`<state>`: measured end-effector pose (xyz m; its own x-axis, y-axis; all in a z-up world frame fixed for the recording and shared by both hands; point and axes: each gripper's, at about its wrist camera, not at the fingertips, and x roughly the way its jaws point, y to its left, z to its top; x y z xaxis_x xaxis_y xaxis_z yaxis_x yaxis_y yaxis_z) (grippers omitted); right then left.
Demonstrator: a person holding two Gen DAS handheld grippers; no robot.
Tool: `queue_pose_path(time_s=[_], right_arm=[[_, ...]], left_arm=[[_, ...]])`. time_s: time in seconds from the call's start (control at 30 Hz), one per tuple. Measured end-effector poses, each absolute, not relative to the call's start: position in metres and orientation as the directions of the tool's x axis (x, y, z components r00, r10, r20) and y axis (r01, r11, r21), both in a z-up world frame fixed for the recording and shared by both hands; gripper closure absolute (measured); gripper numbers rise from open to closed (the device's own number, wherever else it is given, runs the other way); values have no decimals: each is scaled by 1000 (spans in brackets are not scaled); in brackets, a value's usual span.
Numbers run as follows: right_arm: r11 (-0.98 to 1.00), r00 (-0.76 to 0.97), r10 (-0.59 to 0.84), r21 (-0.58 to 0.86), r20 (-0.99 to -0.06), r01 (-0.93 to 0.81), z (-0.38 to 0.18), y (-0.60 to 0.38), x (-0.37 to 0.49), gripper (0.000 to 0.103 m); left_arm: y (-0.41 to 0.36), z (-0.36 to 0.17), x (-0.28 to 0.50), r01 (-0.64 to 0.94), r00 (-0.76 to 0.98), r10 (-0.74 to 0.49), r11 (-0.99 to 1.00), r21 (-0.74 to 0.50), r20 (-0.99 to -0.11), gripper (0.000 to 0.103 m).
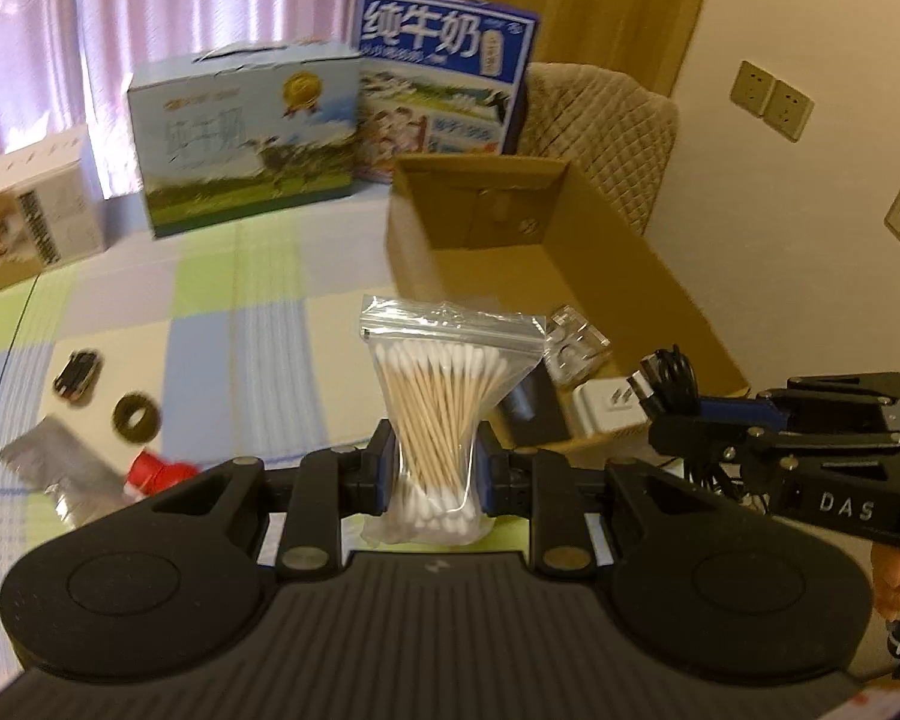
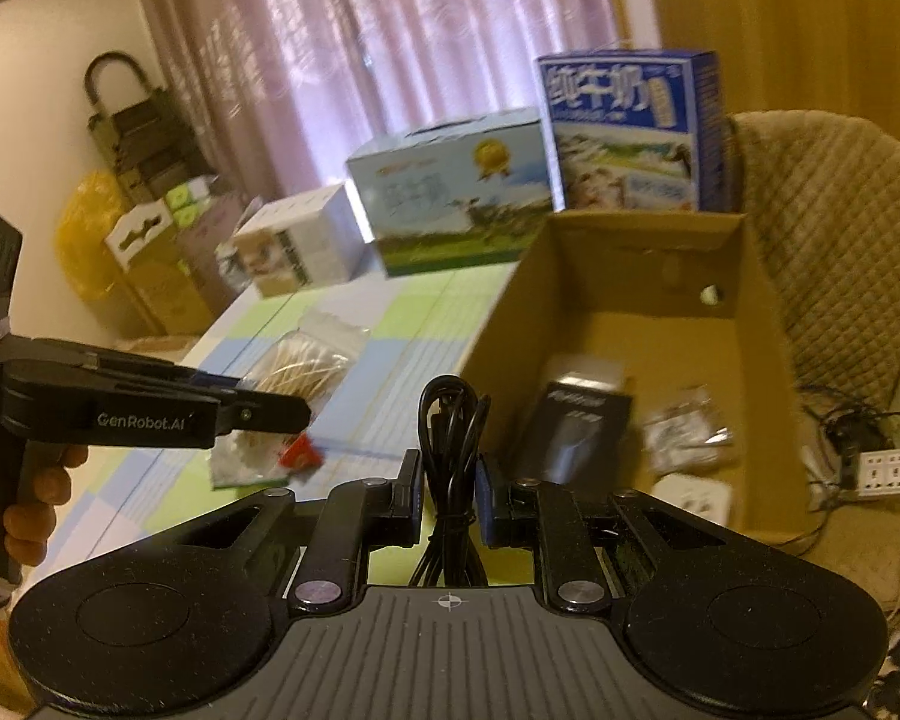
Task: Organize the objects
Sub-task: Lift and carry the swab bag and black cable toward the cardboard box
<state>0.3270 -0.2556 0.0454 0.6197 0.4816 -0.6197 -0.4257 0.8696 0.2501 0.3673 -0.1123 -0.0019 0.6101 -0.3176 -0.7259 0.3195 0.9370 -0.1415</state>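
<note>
- Two grippers are in my views, each clamped on something: my left gripper [image 1: 429, 468] squeezes a swab bag [image 1: 444, 396] at its waist, held upright above the surface [image 1: 258, 324].
- My right gripper [image 2: 448, 492] pinches a coiled black cable [image 2: 453, 444]; the cable's lower end runs down behind the gripper body and I lose it there.
- From the left wrist, the right gripper [image 1: 660, 414] enters at the right edge with the cable [image 1: 669, 375] over the near corner of the box [image 1: 630, 276]; only fingertips of the hand [image 1: 897, 576] show.
- Inside the box I see a dark pack [image 2: 576, 426], a clear packet [image 2: 687, 426] and a white socket block [image 2: 693, 495], all smeared by blur; the labels are unreadable.
- From the right wrist, the left gripper [image 2: 282, 411] covers part of the swab bag [image 2: 303, 360], and a red item [image 2: 300, 453] below it is too blurred to name.
- On the surface at left lie a dark ring [image 1: 136, 418], a small black item [image 1: 78, 373], a silver pouch [image 1: 60, 471] and a red cap [image 1: 162, 471], partly hidden by my gripper body.
- Milk cartons [image 1: 246, 138] stand at the far edge.
</note>
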Motion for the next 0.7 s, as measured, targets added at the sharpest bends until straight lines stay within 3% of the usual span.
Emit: queue_pose_path(time_s=[0.7], right_arm=[[916, 672, 387, 179, -631, -360, 35, -323, 437, 89]], left_arm=[[-213, -11, 468, 387, 612, -317, 919, -76, -724, 81]])
